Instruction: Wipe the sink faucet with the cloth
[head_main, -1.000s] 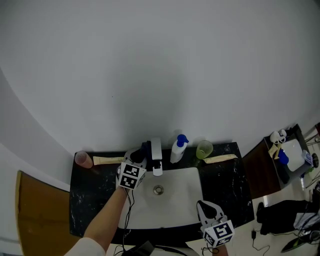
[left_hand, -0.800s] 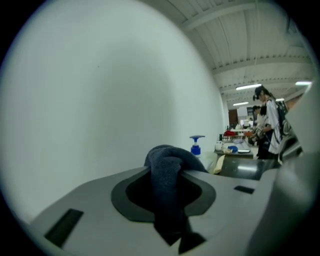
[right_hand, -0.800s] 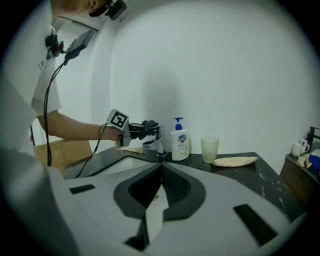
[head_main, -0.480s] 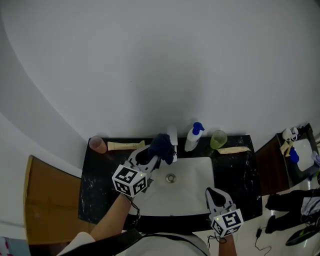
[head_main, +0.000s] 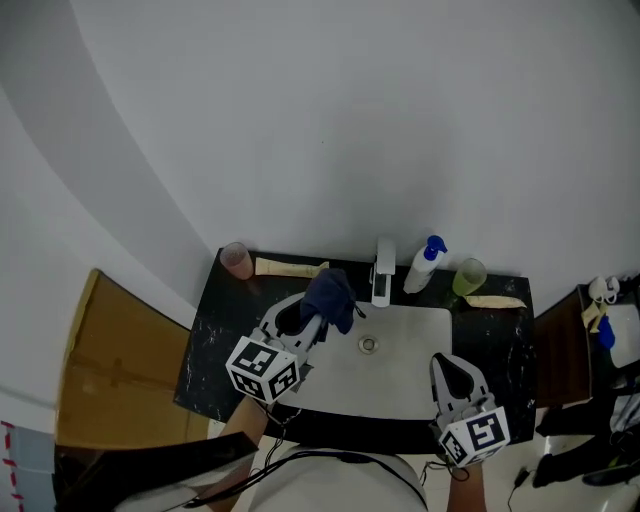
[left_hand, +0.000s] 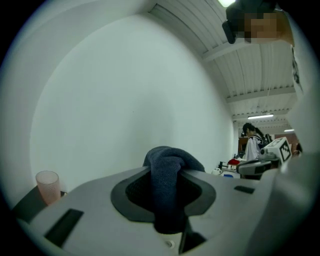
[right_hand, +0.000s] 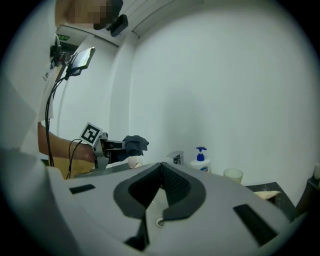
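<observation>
One cloth (head_main: 330, 297), one faucet (head_main: 382, 272)

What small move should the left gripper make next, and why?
Probably carry the cloth a little to the right, onto the faucet. The left gripper already clamps the cloth, which sits just left of the faucet and looks apart from it.

Plain white wall (head_main: 330, 120) fills the upper frame. Black marble counter (head_main: 205, 350) bottom centre, brown wood panel (head_main: 120, 370) lower left, dark cabinet (head_main: 560, 345) right edge. Left gripper view: slatted ceiling (left_hand: 250, 70), strip light (left_hand: 261, 116) lit.
</observation>
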